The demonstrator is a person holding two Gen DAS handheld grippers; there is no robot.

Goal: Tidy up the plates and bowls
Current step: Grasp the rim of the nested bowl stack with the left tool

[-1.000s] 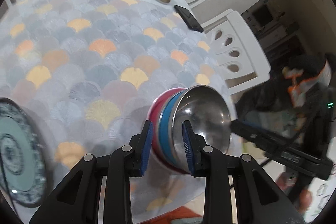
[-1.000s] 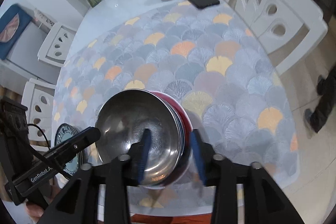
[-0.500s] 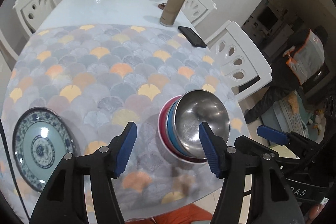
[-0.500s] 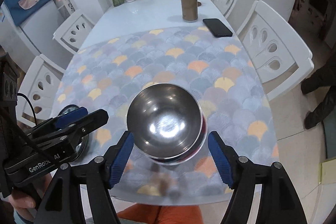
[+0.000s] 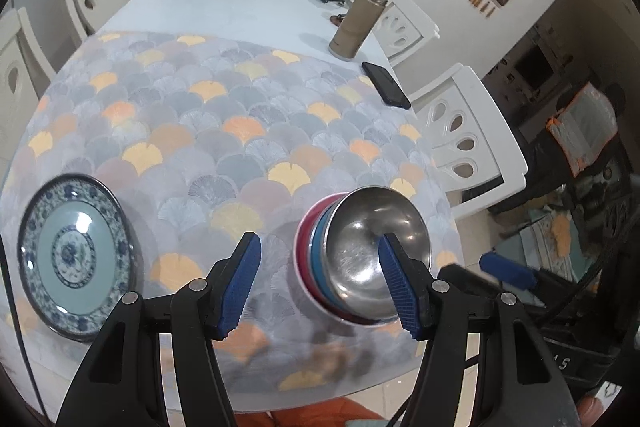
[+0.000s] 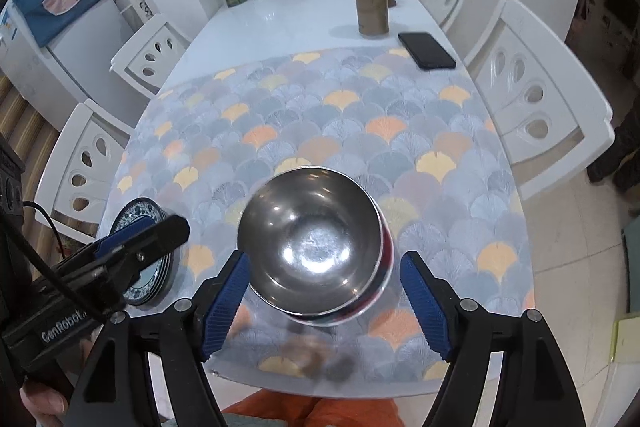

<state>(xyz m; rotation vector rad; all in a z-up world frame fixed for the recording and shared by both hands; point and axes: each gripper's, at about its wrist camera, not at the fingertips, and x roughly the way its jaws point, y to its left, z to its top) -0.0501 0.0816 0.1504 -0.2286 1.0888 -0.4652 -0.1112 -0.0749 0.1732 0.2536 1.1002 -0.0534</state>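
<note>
- White table (image 6: 288, 23) under a scalloped mat (image 6: 344, 123); white chairs ring it.
- Stacked bowls (image 6: 310, 247) at mat's 6 o'clock; plates (image 5: 74, 253) at 8.
- Left gripper (image 5: 320, 281) and right gripper (image 6: 324, 301) released, jaws just opened, straddling bowls without contact.

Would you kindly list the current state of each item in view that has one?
Steel bowl: upright, empty, nested on top of the bowl stack.
Bowl stack: resting on the table, released.
Patterned plate: flat, empty.
Phone: screen dark.
Left hand-held gripper: open, holding nothing.
Right hand-held gripper: open, just widened, holding nothing.
</note>
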